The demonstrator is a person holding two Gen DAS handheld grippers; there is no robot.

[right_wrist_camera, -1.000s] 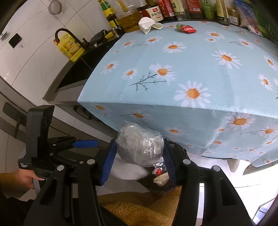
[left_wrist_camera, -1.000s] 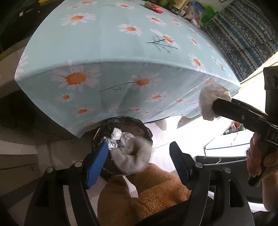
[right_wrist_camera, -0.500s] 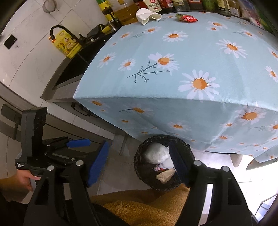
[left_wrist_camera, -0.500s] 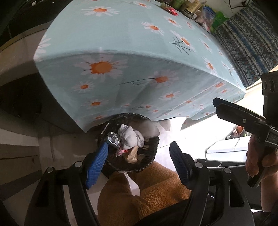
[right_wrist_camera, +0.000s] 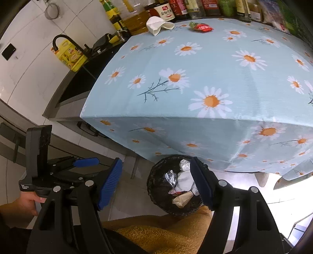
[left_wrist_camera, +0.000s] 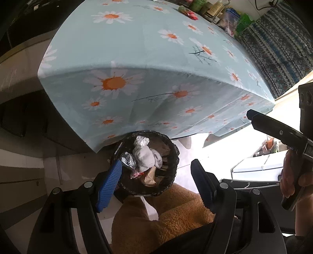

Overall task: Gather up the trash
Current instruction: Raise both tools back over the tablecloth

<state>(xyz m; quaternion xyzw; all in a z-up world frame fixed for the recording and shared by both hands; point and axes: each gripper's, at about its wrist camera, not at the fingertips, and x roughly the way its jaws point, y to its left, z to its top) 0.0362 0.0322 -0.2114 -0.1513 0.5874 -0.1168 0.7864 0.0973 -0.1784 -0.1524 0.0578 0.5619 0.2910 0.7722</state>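
Observation:
A black mesh trash bin [left_wrist_camera: 172, 148] stands on the floor under the table's edge, also in the right wrist view [right_wrist_camera: 156, 187]. It holds crumpled white plastic [left_wrist_camera: 146, 156], foil [left_wrist_camera: 128, 160] and brown paper [right_wrist_camera: 182, 198]. My left gripper [left_wrist_camera: 156, 177] is open and empty above the bin. My right gripper [right_wrist_camera: 156, 181] is open and empty above the bin; it also shows from the side in the left wrist view [left_wrist_camera: 273, 129]. On the table's far end lie a red wrapper [right_wrist_camera: 201, 26] and a white crumpled cup [right_wrist_camera: 158, 25].
The table wears a light blue daisy cloth [right_wrist_camera: 205, 78] that hangs over the bin. Bottles [right_wrist_camera: 176, 9] line the table's far edge. A dark counter with a yellow oil jug [right_wrist_camera: 70, 54] is left. An orange fleece leg [left_wrist_camera: 166, 224] is below.
My right gripper opened and dropped the clear plastic wad into the bin. Both grippers have risen and tilted up towards the table since.

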